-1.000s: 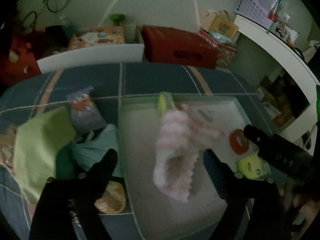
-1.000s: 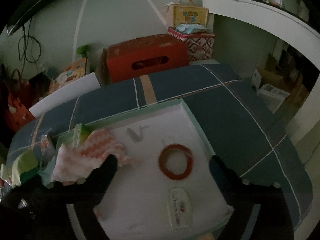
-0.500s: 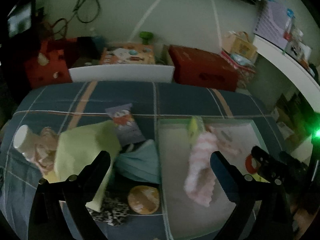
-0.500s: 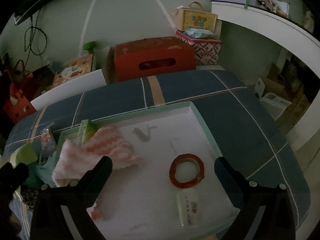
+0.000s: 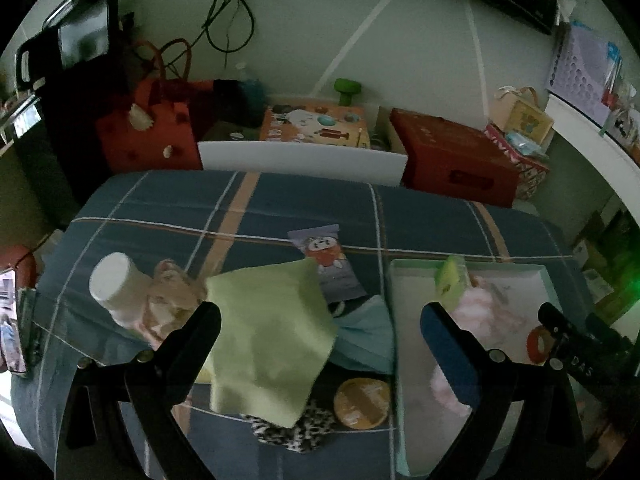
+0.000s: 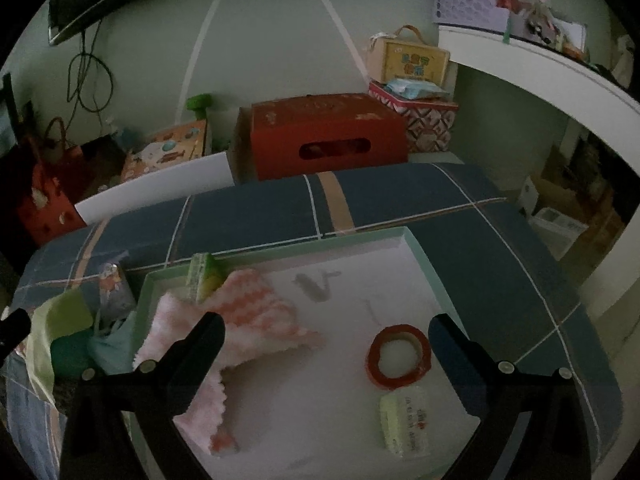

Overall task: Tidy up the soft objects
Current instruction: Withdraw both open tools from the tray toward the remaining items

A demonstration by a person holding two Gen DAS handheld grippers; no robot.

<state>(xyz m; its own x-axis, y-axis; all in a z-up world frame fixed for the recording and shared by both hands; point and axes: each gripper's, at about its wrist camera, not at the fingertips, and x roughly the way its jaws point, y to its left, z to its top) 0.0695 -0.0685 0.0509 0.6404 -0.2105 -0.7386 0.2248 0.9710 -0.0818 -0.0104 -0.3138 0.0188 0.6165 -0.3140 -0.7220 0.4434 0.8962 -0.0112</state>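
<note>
Surface: a bed with a blue plaid cover (image 5: 304,200) carries everything; no counter shows.
Tray: a white tray with a mint rim (image 6: 420,256) fills the lower middle of the right wrist view.
Done: a pink striped fuzzy cloth (image 6: 256,320) lies inside the tray at its left side, touching a small green packet (image 6: 204,278) at the far left corner.
Also in tray: a red tape roll (image 6: 400,356) and a pale label dispenser (image 6: 404,420), both hard, lower right.
Left to do: outside the tray, lower middle of the left wrist view, lie a lime green cloth (image 5: 272,340), a teal cloth (image 5: 364,340), a leopard-print cloth (image 5: 292,432) and a beige plush toy (image 5: 172,300).
Left claw (image 5: 320,340): spread wide, empty, over the lime cloth.
Right claw (image 6: 326,344): spread, empty, over the tray.
Progress: judged early, one soft item in and several waiting.
</note>
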